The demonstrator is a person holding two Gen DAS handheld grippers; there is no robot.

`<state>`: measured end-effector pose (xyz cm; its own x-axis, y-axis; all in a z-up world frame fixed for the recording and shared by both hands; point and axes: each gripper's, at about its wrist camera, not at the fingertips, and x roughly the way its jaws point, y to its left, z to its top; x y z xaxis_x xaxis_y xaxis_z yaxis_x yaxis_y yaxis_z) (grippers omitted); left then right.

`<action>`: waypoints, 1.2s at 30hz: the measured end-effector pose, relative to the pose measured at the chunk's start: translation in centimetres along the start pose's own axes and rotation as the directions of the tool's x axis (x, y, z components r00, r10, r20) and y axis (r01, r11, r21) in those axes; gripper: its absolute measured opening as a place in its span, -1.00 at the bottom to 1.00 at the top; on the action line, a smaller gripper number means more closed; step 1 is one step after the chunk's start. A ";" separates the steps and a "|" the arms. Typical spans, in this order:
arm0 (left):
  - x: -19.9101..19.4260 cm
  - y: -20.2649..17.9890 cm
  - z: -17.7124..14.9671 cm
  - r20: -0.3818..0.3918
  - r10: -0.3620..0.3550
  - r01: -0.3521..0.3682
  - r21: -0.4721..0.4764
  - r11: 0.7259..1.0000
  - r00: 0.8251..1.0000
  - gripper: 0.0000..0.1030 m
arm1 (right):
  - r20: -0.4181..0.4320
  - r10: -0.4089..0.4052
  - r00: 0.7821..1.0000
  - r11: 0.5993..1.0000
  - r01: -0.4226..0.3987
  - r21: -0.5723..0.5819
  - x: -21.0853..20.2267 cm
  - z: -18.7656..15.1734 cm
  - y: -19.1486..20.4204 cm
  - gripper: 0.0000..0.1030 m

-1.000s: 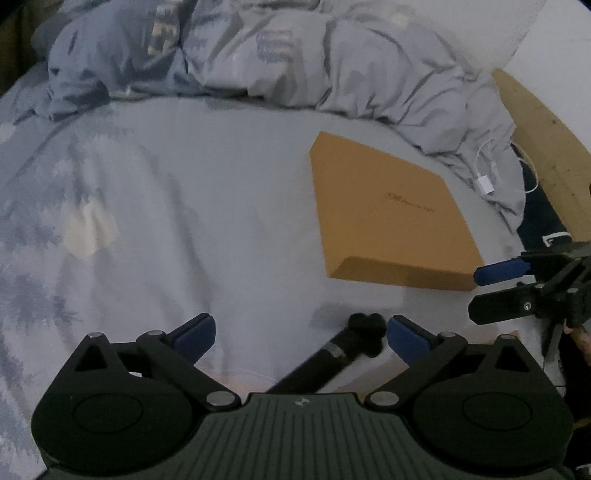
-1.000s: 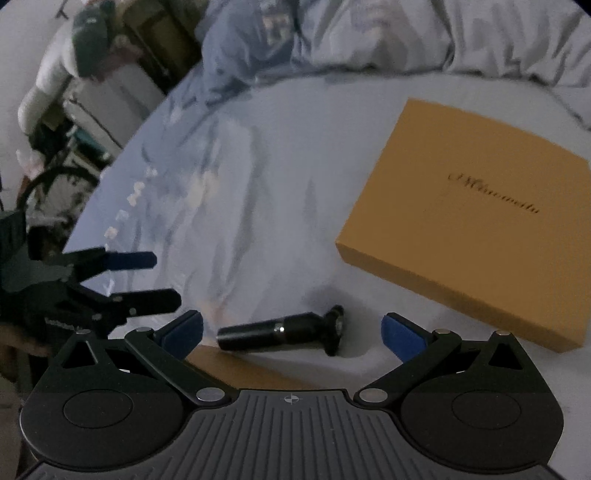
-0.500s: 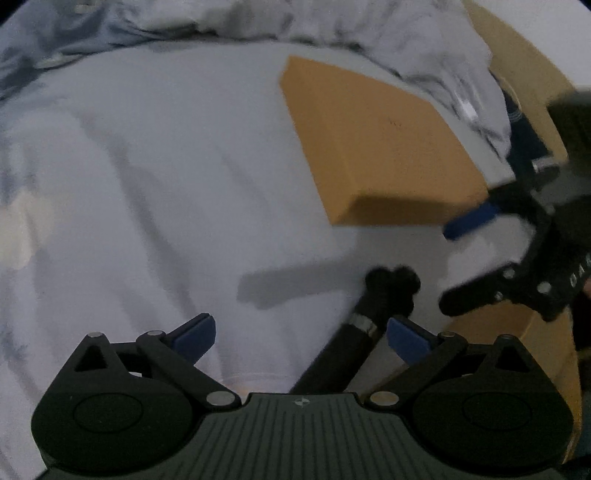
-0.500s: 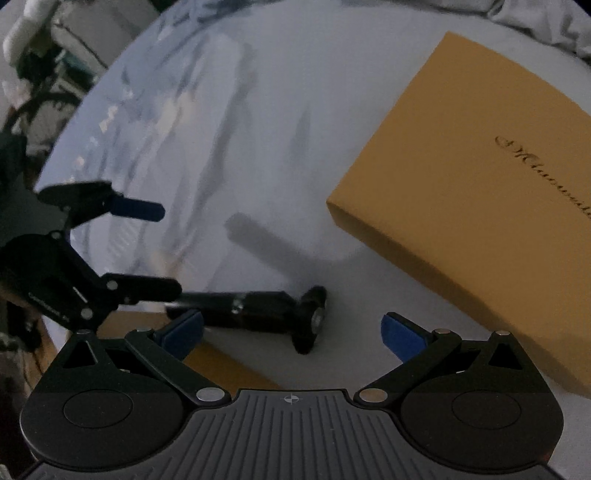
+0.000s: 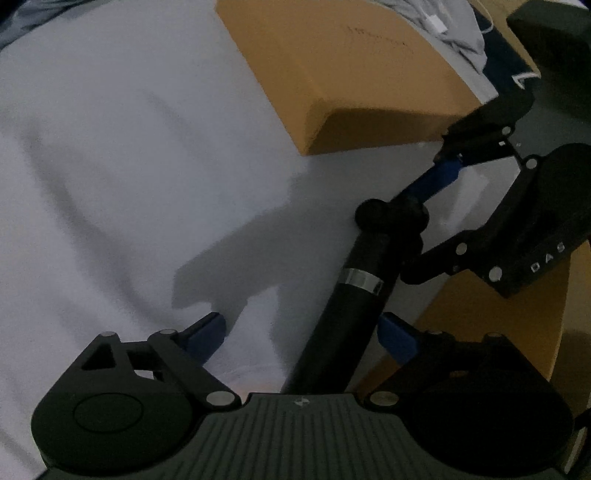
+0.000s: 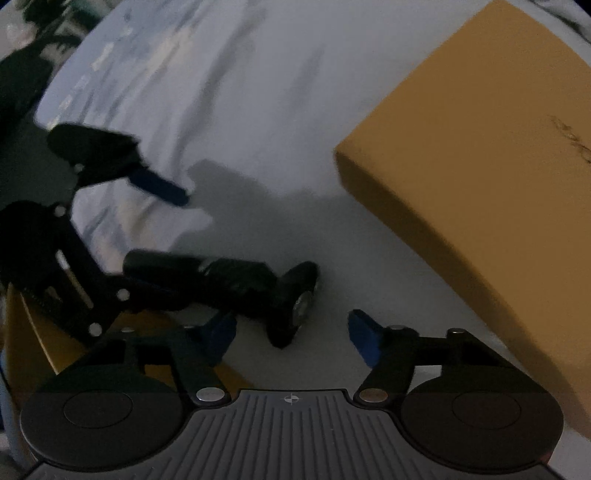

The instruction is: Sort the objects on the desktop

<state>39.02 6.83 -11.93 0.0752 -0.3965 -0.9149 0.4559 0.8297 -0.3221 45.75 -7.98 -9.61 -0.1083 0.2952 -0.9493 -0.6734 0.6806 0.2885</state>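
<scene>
A black stick [image 5: 354,291] with a silver ring and a knobbed head lies on the pale bed sheet [image 5: 129,166]. My left gripper [image 5: 303,332] points down over its shaft; the jaws are closing, the shaft lies between them near the right pad, and the left pad stands clear of it. My right gripper [image 6: 291,332] straddles the stick's knobbed head [image 6: 295,302]; its jaws are closing too, with gaps on both sides. Each gripper shows in the other's view: the right gripper [image 5: 428,221] and the left gripper [image 6: 155,240]. An orange box [image 5: 351,74] [image 6: 480,184] lies beyond.
A second orange-brown flat surface [image 5: 480,314] [image 6: 33,332] lies under the near end of the stick. A white cable plug [image 5: 436,24] and dark blue cloth [image 5: 509,62] sit behind the box on rumpled bedding. Dark clutter [image 6: 22,74] stands past the bed's left edge.
Both grippers have dropped towards the stick and tipped downward, so they now straddle it from opposite ends. The right gripper's jaws have narrowed visibly. The stick and box have not moved.
</scene>
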 end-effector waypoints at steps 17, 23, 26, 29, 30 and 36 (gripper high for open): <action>-0.6 -3.0 0.6 0.010 0.097 -0.097 0.135 0.986 0.995 -0.34 | 0.057 -0.109 0.992 0.981 0.116 -0.152 0.3 1.3 3.5 -0.51; -2.3 -2.9 0.1 0.048 0.118 -0.122 0.088 0.989 0.992 -0.35 | 0.141 -0.088 0.986 0.986 0.107 -0.128 -2.5 0.8 4.1 -0.59; -3.3 -2.9 -0.2 0.067 0.128 -0.132 0.066 0.989 0.990 -0.36 | 0.136 -0.094 0.986 0.987 0.110 -0.118 -3.2 0.8 4.4 -0.59; -4.0 -3.1 -0.8 0.080 0.146 -0.150 0.040 0.988 0.986 -0.35 | 0.136 -0.121 0.983 0.988 0.133 -0.078 -3.4 1.0 4.6 -0.55; -4.1 -3.2 -1.3 0.081 0.151 -0.154 0.033 0.988 0.985 -0.35 | 0.144 -0.127 0.981 0.988 0.137 -0.064 -3.6 0.9 4.7 -0.42; -5.8 -3.9 -2.0 0.132 0.176 -0.172 -0.041 0.984 0.975 -0.36 | 0.231 -0.129 0.964 0.991 0.133 -0.003 -6.1 -1.1 4.6 0.12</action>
<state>35.05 6.65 -5.86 0.2704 -0.2922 -0.9173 0.3993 0.9010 -0.1693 42.49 -7.34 -2.64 0.1509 0.3516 -0.9239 -0.6843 0.7116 0.1590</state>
